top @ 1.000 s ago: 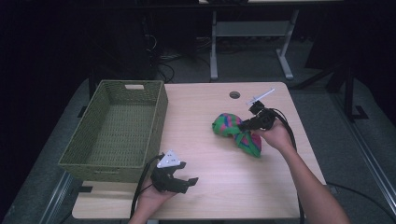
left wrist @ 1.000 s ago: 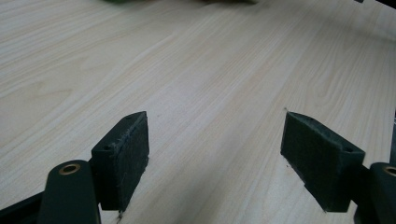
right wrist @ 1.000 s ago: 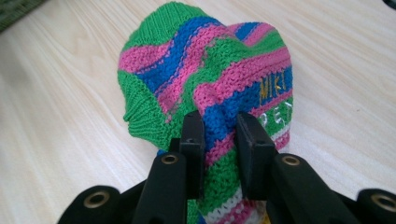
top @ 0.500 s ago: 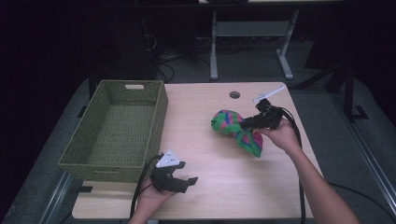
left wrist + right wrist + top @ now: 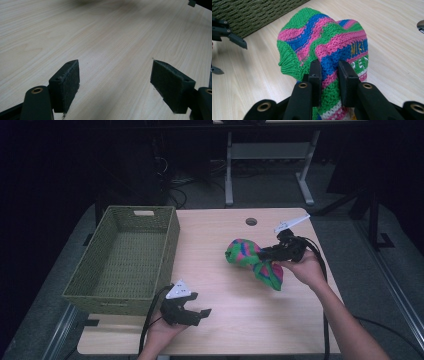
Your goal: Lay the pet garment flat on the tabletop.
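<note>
Knitwear is what the right tool [image 5: 266, 254] has hold of: a striped hat [image 5: 254, 263] in green, pink and blue, sitting right of centre on the worktop [image 5: 220, 235], with the jaws pinched together on a fold of its fabric, as the right gripper view shows plainly [image 5: 329, 75]. From where I stand the grip looks narrow, just a ridge of wool between the pads, so I'd judge the thing to do well here is to lift slowly and straight up, letting the loose lower part hang free before swinging anywhere; a jerk could let the knit slide out, since it is soft and stretchy. The green woven basket [image 5: 125, 295] sits at about nine o'clock from the hat, well apart from it, and seems the likely place for it to go. If so, the carry should clear the near rim with the dangling end well above the weave, so that it doesn't catch on the edge, and the release should come only once the hat is over the middle of the basket floor. The left tool [image 5: 187, 310] rests low near the front edge of the worktop at roughly seven o'clock from the hat, its jaws wide apart with nothing between them but bare wood [image 5: 115, 82]. It is close to the basket's near corner, so it could steady the basket if the basket shifts.
</note>
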`<state>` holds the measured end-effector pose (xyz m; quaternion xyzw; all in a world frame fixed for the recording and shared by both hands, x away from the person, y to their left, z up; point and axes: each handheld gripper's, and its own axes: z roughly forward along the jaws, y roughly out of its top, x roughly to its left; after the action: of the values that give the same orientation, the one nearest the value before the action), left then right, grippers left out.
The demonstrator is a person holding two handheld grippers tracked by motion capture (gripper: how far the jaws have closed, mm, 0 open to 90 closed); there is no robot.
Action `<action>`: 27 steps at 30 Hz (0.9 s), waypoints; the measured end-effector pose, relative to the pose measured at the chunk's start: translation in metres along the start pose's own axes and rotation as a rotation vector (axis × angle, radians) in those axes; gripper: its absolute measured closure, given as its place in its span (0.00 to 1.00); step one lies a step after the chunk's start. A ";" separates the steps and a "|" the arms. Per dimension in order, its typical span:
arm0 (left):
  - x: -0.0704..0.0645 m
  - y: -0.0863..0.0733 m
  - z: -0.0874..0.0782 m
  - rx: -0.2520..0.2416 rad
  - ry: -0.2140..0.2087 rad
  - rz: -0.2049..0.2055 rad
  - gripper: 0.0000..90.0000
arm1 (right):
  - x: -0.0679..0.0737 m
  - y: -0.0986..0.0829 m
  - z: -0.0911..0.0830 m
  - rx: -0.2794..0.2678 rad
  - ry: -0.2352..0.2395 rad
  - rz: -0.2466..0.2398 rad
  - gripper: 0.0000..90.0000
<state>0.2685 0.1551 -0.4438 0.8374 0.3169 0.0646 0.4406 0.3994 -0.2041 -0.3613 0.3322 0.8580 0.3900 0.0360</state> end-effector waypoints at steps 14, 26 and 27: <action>0.000 0.000 0.001 0.004 -0.005 -0.001 0.26 | 0.022 -0.008 -0.016 -0.065 0.017 -0.063 0.88; 0.000 0.000 0.001 0.006 -0.002 0.003 0.26 | 0.035 -0.025 -0.018 -0.044 0.036 -0.093 0.89; 0.000 0.000 0.001 0.005 -0.002 0.003 0.26 | 0.037 -0.025 -0.019 -0.046 0.040 -0.092 0.89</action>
<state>0.2689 0.1541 -0.4446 0.8392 0.3153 0.0634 0.4386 0.3514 -0.2060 -0.3581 0.2837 0.8638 0.4141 0.0442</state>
